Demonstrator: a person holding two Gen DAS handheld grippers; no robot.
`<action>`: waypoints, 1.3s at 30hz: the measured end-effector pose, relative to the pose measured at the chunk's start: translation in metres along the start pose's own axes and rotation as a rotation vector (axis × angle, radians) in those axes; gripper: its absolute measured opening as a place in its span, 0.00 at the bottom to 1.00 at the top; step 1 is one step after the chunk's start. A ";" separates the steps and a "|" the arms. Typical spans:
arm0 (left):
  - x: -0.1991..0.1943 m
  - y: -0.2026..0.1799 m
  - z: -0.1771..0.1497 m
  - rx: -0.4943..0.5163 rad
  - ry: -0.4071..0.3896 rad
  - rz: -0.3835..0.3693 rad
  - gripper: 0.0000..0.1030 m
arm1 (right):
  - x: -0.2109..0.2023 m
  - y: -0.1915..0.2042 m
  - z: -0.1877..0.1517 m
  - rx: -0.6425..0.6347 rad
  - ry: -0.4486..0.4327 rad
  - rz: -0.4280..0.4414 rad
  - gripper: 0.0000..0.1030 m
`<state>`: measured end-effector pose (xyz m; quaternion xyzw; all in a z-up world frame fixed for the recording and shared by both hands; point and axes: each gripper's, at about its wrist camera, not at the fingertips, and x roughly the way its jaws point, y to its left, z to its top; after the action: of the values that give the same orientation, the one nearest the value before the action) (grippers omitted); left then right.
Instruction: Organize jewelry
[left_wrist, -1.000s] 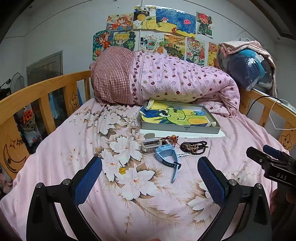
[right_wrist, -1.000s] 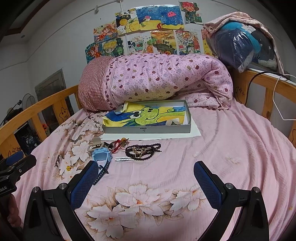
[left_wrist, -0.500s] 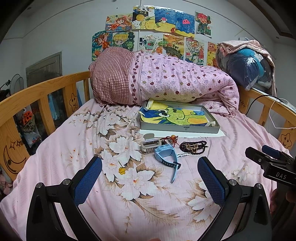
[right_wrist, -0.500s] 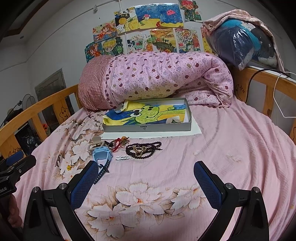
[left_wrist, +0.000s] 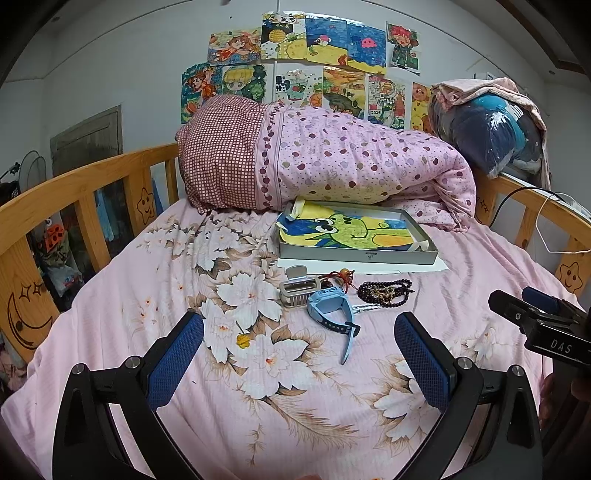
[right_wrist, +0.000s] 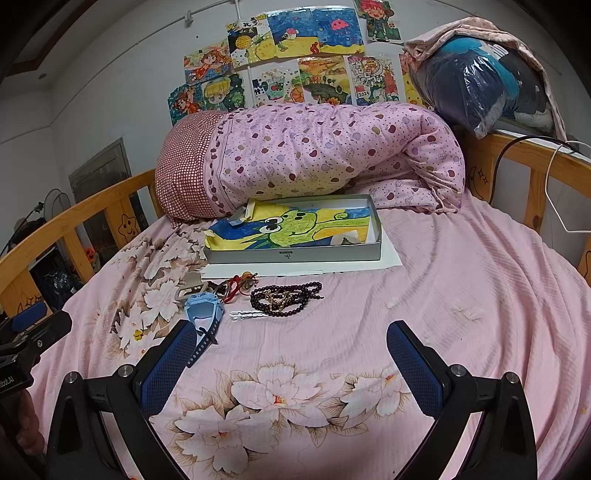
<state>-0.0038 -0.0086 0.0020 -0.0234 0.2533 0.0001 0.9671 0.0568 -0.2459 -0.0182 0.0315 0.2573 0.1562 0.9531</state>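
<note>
Jewelry lies mid-bed just before the grey tray (left_wrist: 356, 256): a dark bead bracelet (right_wrist: 286, 298), a blue watch (left_wrist: 330, 308), a red-corded charm (right_wrist: 242, 282), a white clip (right_wrist: 247, 315) and a beige hair claw (left_wrist: 298, 290). The left hand-held gripper (left_wrist: 299, 362) hovers level above the floral sheet near the bed's foot edge, jaws spread wide, empty. The right hand-held gripper (right_wrist: 291, 363) hangs beside it, likewise spread and empty.

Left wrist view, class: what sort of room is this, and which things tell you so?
Probably a child's bedroom: a wooden bed rail carved with stars, a rolled pink quilt, and children's drawings taped to the wall.
</note>
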 end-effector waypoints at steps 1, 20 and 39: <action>0.000 0.000 0.000 0.000 0.000 -0.001 0.98 | 0.000 0.001 0.001 0.001 0.000 0.000 1.00; 0.000 -0.001 -0.001 0.002 -0.001 0.000 0.98 | 0.004 -0.004 -0.002 0.006 0.005 0.001 1.00; 0.000 -0.006 -0.005 0.009 0.014 0.010 0.98 | 0.004 -0.007 -0.007 0.011 0.026 -0.009 1.00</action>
<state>-0.0056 -0.0148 -0.0020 -0.0176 0.2600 0.0038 0.9655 0.0586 -0.2513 -0.0273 0.0335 0.2708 0.1507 0.9502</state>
